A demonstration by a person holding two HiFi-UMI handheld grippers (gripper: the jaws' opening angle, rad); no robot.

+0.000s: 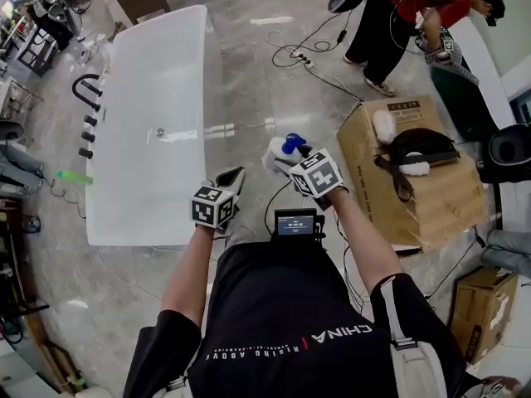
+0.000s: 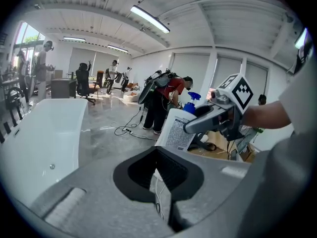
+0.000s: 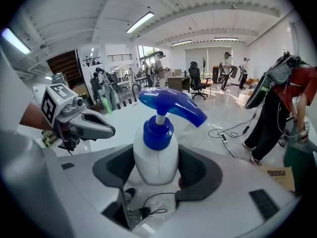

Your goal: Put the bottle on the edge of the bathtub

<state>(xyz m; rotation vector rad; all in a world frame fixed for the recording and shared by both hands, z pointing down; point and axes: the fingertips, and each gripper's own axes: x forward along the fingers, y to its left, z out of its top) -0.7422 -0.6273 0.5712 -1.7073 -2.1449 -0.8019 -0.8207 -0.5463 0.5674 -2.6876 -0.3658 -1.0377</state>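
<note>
Right jaws: clamped on the white body of the bottle [image 3: 159, 140], one dark pad pressing on each side below the blue pump head.
Right gripper [image 3: 156, 171]: held up in the air, marker cube on top, to the right of the other gripper in the head view.
Left jaws: closed together at the tips, nothing between the pads.
Left gripper [image 2: 157, 170]: empty, held just beside the right one, between it and the tub.
Bottle position: carried above the floor, off the bathtub [image 1: 153, 98], near its right-hand edge but not touching it.
Bathtub: white, long, empty of water, dark tap fittings along its left side.
Cardboard box [image 1: 431, 193]: on the floor to the right, with a dark strap and white items on top.
Floor [image 1: 249, 65]: grey, glossy, with cables [image 1: 311, 52] trailing across it.
Farther out: a person in red [image 1: 406, 11] bending over at the top right.
</note>
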